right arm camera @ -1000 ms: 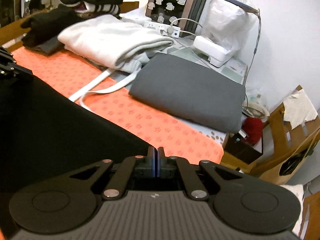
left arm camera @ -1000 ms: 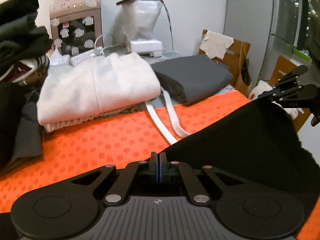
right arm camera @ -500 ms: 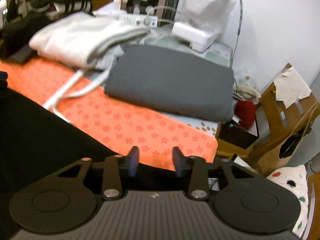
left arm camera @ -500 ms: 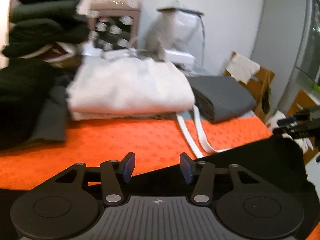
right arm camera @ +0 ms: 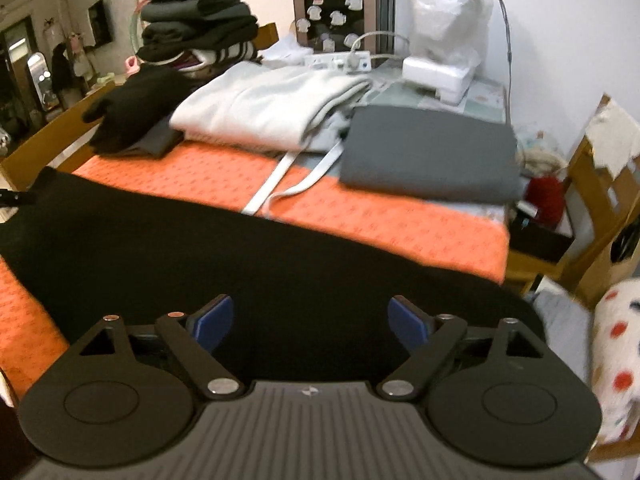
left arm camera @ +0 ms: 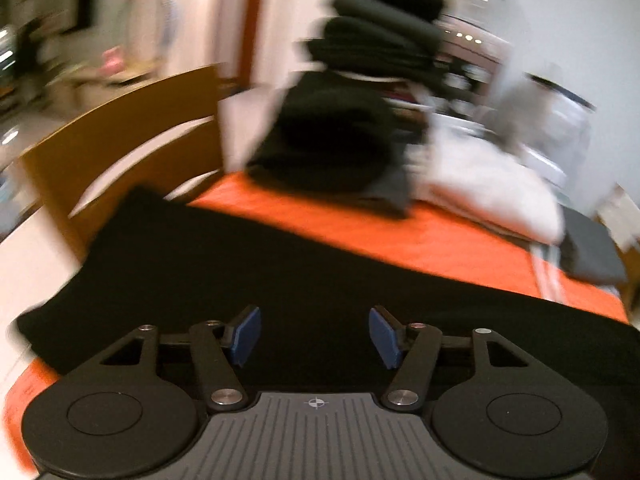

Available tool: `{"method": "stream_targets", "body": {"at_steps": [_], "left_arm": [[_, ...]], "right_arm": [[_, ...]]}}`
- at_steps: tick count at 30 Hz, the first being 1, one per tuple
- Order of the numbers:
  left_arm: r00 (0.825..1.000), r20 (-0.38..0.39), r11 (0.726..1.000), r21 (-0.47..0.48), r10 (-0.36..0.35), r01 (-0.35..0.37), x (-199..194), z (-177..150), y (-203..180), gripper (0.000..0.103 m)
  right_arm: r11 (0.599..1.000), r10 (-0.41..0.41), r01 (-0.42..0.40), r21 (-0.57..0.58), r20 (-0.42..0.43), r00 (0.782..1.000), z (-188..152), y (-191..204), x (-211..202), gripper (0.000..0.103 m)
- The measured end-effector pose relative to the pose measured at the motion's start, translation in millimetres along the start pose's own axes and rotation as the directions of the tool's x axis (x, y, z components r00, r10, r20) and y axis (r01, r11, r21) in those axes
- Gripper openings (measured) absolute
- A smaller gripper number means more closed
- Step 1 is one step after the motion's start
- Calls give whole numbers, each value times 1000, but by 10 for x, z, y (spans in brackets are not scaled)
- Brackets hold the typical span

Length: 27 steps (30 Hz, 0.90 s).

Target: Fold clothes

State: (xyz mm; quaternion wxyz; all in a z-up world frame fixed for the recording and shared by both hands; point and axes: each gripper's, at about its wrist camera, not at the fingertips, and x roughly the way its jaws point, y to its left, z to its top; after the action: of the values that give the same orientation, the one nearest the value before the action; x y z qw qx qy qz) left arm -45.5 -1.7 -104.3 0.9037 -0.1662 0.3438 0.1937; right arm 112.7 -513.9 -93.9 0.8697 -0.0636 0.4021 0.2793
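Black garment (right arm camera: 240, 256) lies on orange flower-patterned cloth (right arm camera: 384, 216).

A spread garment (right arm camera: 224, 256) lies nearest on the cloth-covered table (right arm camera: 384, 220); behind it, folded clothes (right arm camera: 268, 112), with a stack (right arm camera: 196, 12) far left.

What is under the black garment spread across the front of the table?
The black garment lies flat on the orange patterned cloth, which shows beyond its far edge and at its left. Whatever lies beneath its middle is covered and cannot be seen.
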Motion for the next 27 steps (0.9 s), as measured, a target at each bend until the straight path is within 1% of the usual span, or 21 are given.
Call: {"method": "stream_targets", "body": {"at_steps": [2, 4, 6, 9, 14, 17, 20, 23, 24, 25, 26, 27], "left_arm": [[999, -3, 997, -63, 48, -48, -83, -64, 289, 63], [997, -5, 990, -118, 75, -75, -159, -128, 559, 64], [996, -3, 986, -141, 92, -91, -207, -180, 784, 63], [996, -10, 983, -160, 92, -92, -247, -216, 1095, 63], [998, -27, 983, -173, 65, -69, -239, -220, 1605, 63], [998, -31, 975, -215, 47, -53, -178, -187, 1948, 63], [999, -42, 961, -276, 9, -20, -41, -142, 2253, 63], [997, -63, 952, -303, -52, 30, 99, -128, 2419, 62], [994, -74, 951, -303, -83, 57, 149, -122, 2450, 56], [990, -84, 954, -289, -112, 83, 194, -116, 2458, 29], [989, -90, 963, -253, -118, 91, 231, -95, 2451, 13], [987, -88, 970, -218, -132, 110, 241, -57, 2450, 13]], "right_arm": [[1000, -4, 4, 23, -12, 1000, -118, 119, -52, 89], [999, -15, 16, 48, -24, 1000, -227, 234, -96, 89], [997, -31, 33, 73, -30, 999, -322, 361, -135, 89], [991, -53, 56, 124, -31, 998, -431, 551, -184, 89], [967, -78, 78, 241, -10, 997, -556, 1008, -209, 89], [953, -96, 96, 287, -14, 995, -619, 1371, -168, 89], [949, -118, 120, 292, -23, 993, -649, 1698, -116, 89], [946, -147, 149, 287, -30, 989, -670, 1984, -71, 89], [945, -154, 157, 288, -31, 988, -676, 2060, -62, 89], [943, -162, 165, 288, -32, 986, -681, 2136, -52, 89], [942, -169, 171, 289, -33, 985, -685, 2200, -47, 89], [940, -176, 178, 291, -33, 984, -686, 2254, -45, 89]]}}
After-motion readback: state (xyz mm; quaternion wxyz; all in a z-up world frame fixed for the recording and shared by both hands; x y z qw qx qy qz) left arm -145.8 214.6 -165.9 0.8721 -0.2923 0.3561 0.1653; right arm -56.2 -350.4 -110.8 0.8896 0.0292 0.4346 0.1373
